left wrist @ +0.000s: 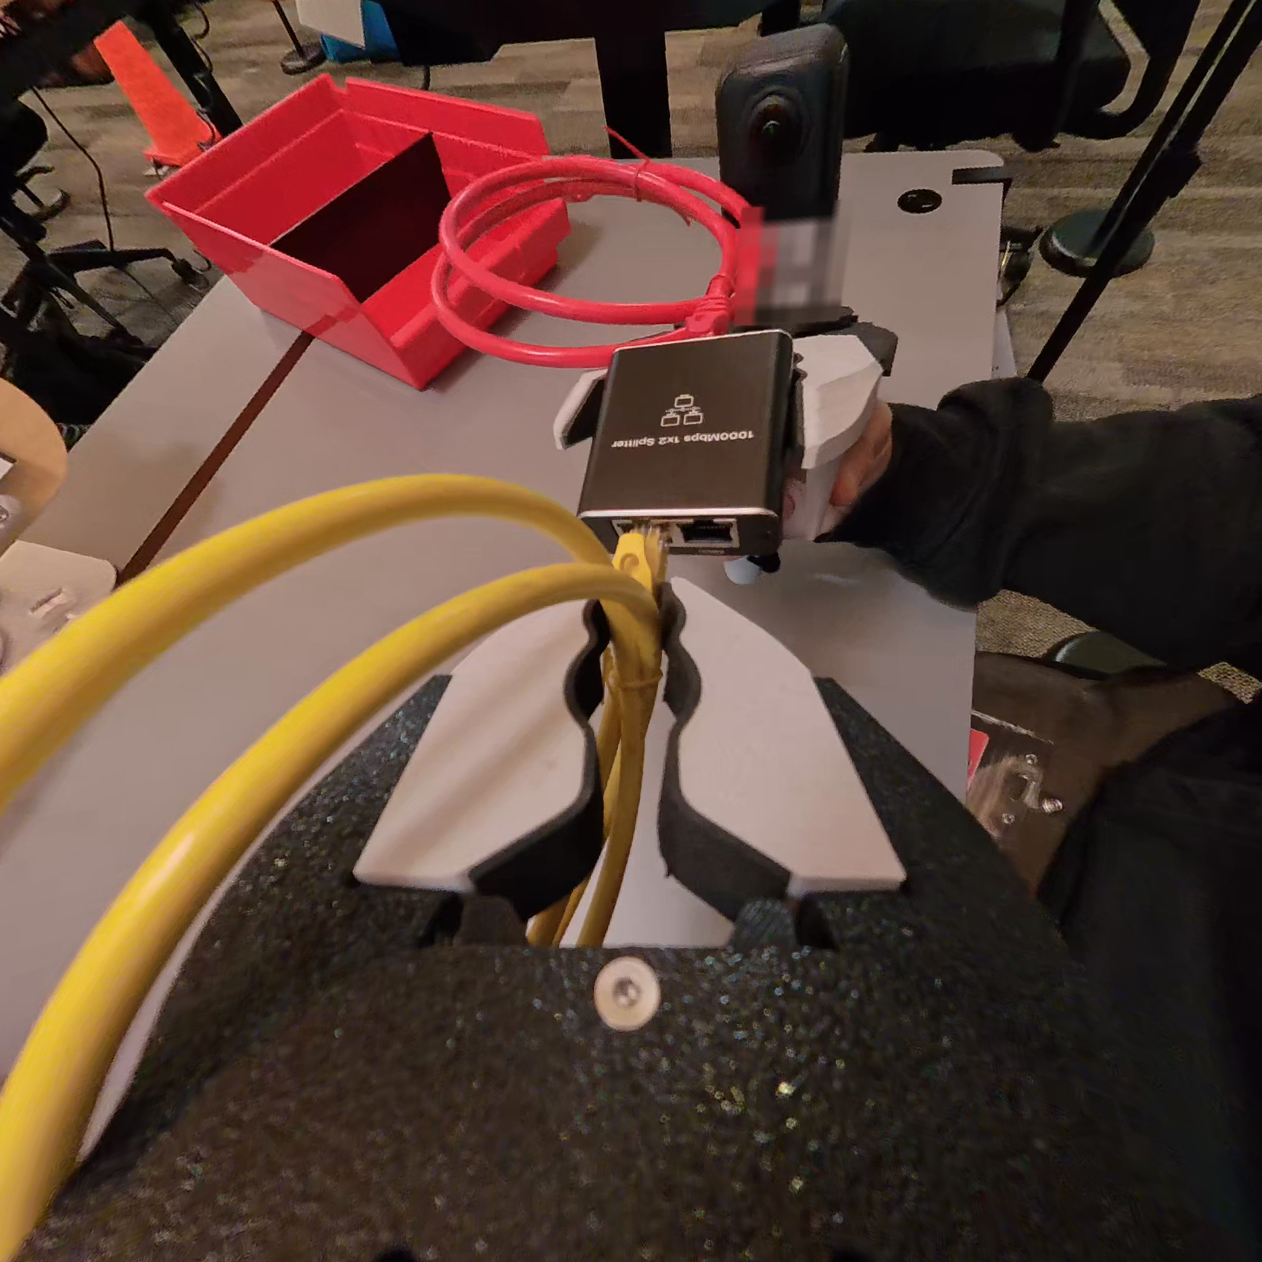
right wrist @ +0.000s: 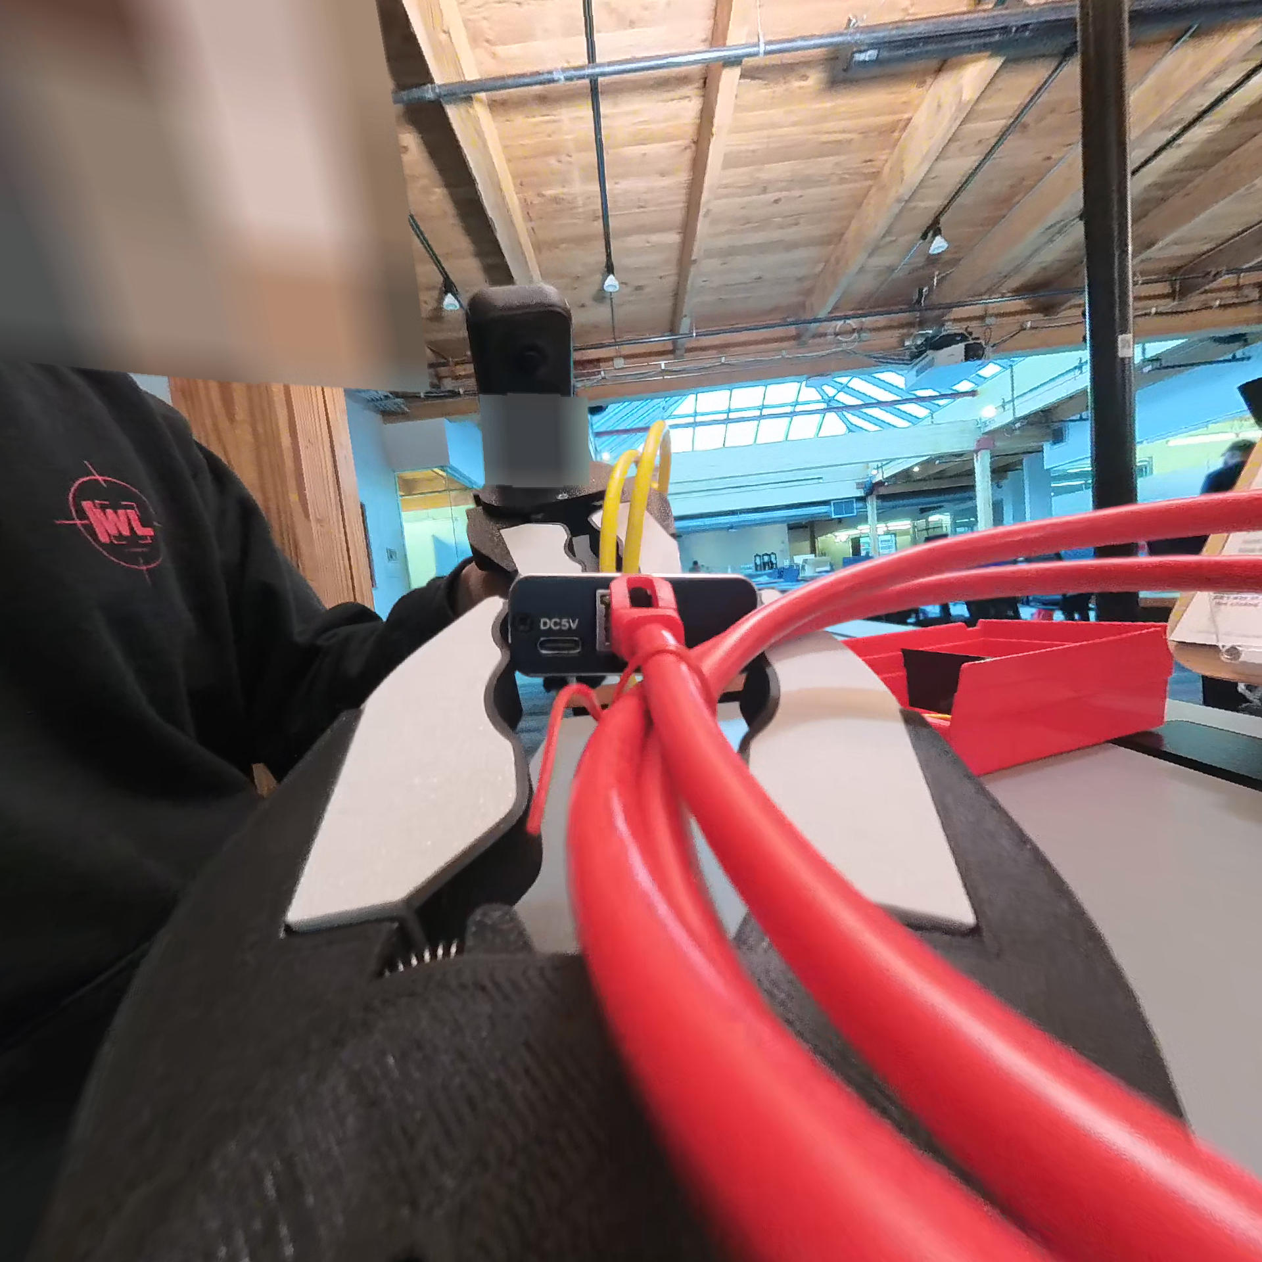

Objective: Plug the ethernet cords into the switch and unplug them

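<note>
Yellow cord (left wrist: 632, 655) pinched in left gripper (left wrist: 632, 618), plug at switch (left wrist: 686, 437) port; right gripper (right wrist: 632, 672) clamping switch. Next, probably: push straight home.

Small black switch box (left wrist: 686, 427) with a brushed, satin metal-looking casing and a brighter metallic rim around its port face. Coiled yellow ethernet cord (left wrist: 287, 546) and coiled red ethernet cord (right wrist: 785, 922), each in smooth, glossy plastic sheathing. Left gripper (left wrist: 632, 618): matt pale-grey plastic fingers (left wrist: 519, 744) with black wavy pads, on a rough, speckled black body bearing a shiny metal screw (left wrist: 626, 991). Open red bin (left wrist: 355, 225) of glossy plastic. Grey table top (left wrist: 382, 423), smooth and matt. Ceiling boards (right wrist: 785, 191) of bare, knotty wood.
</note>
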{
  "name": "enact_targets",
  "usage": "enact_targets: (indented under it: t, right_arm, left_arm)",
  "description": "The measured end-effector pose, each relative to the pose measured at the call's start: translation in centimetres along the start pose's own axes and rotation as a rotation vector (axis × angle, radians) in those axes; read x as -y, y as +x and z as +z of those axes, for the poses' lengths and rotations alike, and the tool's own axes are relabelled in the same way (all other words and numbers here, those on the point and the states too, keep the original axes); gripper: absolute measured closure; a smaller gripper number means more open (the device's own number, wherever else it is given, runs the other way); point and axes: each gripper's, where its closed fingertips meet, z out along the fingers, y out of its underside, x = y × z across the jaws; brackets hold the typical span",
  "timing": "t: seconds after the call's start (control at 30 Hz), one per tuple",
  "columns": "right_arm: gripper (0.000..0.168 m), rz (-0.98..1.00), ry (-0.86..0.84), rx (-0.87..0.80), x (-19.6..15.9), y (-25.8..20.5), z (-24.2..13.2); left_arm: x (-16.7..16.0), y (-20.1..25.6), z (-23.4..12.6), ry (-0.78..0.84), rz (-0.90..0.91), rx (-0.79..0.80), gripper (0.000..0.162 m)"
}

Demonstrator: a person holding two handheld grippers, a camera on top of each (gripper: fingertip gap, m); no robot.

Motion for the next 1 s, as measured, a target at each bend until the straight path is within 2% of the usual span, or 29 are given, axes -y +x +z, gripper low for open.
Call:
enact_targets:
  t: [0.13,0.5,0.63,0.83,0.93,1.0]
  right_arm:
    - [0.103,-0.002,0.013,-0.003,0.2,0.0,0.0]
    - [0.103,0.023,-0.044,-0.060,-1.3,0.9,0.1]
    - [0.103,0.040,-0.055,-0.063,-1.9,1.1,0.0]
    - [0.103,0.070,-0.056,-0.056,-2.2,1.2,0.0]
    - [0.103,0.090,0.081,-0.030,-0.4,1.1,-0.6]
    - [0.104,0.092,0.137,-0.031,0.7,1.2,-0.7]
  left_arm:
    - [0.3,0.0,-0.1,0.006,0.002,-0.006,0.149]
    - [-1.0,-0.9,0.2,-0.124,0.057,0.033,0.149]
    - [-1.4,-1.0,0.5,-0.138,0.065,0.000,0.149]
    - [-1.7,-1.0,0.6,-0.104,0.004,-0.059,0.149]
    - [0.2,-0.7,0.8,0.037,-0.023,-0.050,0.149]
    - [0.8,-0.6,1.0,0.052,-0.048,-0.025,0.146]
